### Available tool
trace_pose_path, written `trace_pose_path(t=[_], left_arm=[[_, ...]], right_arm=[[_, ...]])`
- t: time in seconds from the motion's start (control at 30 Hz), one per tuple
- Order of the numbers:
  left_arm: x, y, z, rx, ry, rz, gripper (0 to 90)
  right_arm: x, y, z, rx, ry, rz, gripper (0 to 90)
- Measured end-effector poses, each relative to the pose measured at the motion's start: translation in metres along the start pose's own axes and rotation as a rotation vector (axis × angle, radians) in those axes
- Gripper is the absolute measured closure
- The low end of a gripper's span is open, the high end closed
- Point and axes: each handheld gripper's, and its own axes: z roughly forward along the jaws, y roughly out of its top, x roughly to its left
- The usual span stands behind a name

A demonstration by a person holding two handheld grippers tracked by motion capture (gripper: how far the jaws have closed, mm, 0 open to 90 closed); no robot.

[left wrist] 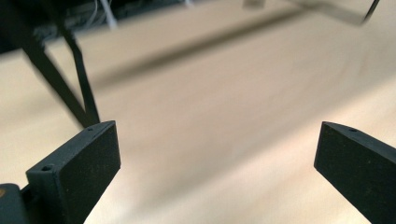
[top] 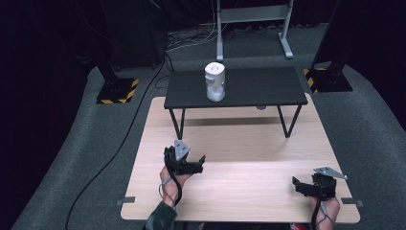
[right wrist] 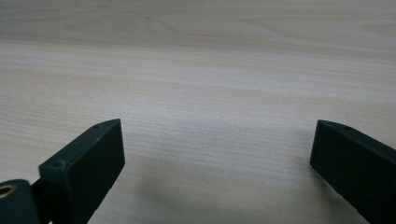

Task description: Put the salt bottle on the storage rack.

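Now both grippers have their jaws wide apart and hold nothing: the left gripper [top: 197, 162] above the light wooden table [top: 239, 143], the right gripper [top: 299, 184] near its front right corner. A white cylindrical container [top: 215, 82] stands on the small black metal-legged table [top: 258, 86] at the far edge.

Wooden table [top: 239, 143] bare between hands and far edge; passage open. Small black table [top: 249, 88] stands across far side, thin legs [top: 177, 122] blocking corners. White jar [top: 215, 81] on top, left of centre
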Motion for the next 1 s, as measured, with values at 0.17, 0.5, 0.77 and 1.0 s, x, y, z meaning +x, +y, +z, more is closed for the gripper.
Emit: trace_pose_path(t=[0.17,0.5,0.77,1.0], left_arm=[[-0.009,-0.022,0.003,0.089,0.025,0.018,0.0],[-0.01,-0.039,0.007,0.117,0.006,-0.004,0.0],[-0.019,-0.036,0.01,0.14,0.029,0.039,0.0],[-0.022,-0.035,0.011,0.14,0.016,0.075,0.0]], right_arm=[[0.001,0.0,0.0,-0.001,-0.008,0.0,1.7],[0.004,0.001,0.001,0.006,-0.018,-0.008,1.7],[0.005,0.0,0.0,0.001,-0.024,-0.006,1.6],[0.008,0.001,0.001,0.007,-0.028,-0.026,1.3]])
